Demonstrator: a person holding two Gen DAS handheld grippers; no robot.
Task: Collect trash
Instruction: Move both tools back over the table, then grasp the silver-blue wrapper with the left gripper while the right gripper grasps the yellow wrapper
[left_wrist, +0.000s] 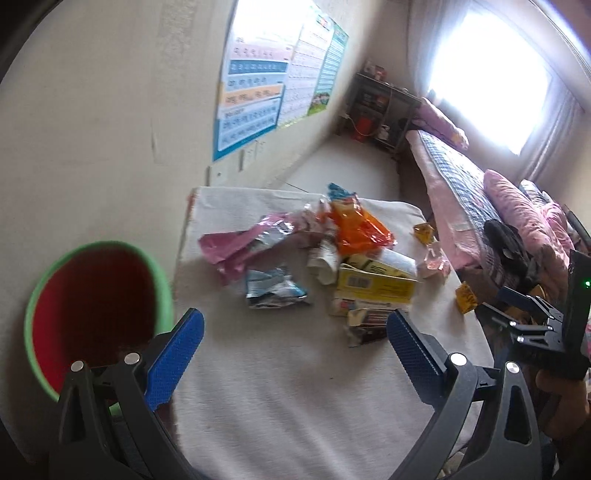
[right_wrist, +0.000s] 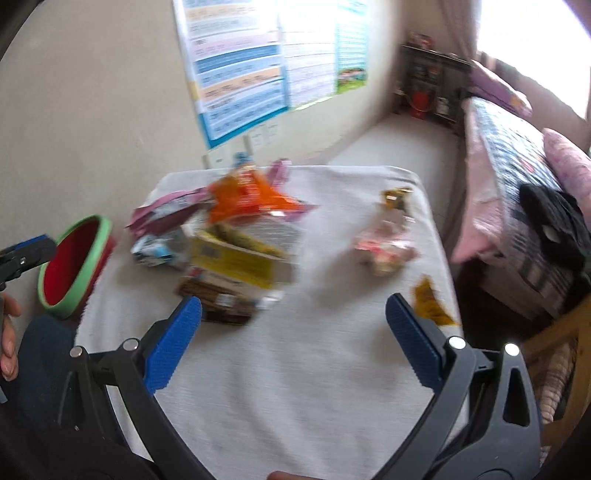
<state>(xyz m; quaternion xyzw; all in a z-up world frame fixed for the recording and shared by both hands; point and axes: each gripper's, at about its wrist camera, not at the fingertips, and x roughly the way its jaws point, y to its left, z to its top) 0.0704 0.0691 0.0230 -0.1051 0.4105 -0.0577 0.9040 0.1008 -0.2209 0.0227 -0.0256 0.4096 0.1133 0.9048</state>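
Both the left gripper (left_wrist: 295, 328) and right gripper (right_wrist: 293, 314) are hovering spread wide, holding nothing, over a cloth-covered tabletop (left_wrist: 295, 387) where wrappers and boxes (left_wrist: 347, 266) are lying heaped toward the far side, beside a green-rimmed red bin (left_wrist: 92, 306).

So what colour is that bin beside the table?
The bin is red inside with a green rim, clearest in the left wrist view.

One bin (left_wrist: 99, 314) – red inside, green-rimmed. One orange wrapper (left_wrist: 360, 225), one pink one (left_wrist: 240, 243), one crumpled silver-blue one (left_wrist: 275, 288). Two small yellow wrappers (left_wrist: 466, 298) (left_wrist: 424, 233), well apart. One yellow carton (left_wrist: 373, 282) (other boxes beneath it cannot be counted). Two grippers – the left gripper (left_wrist: 295, 345) and the right gripper (right_wrist: 293, 323).
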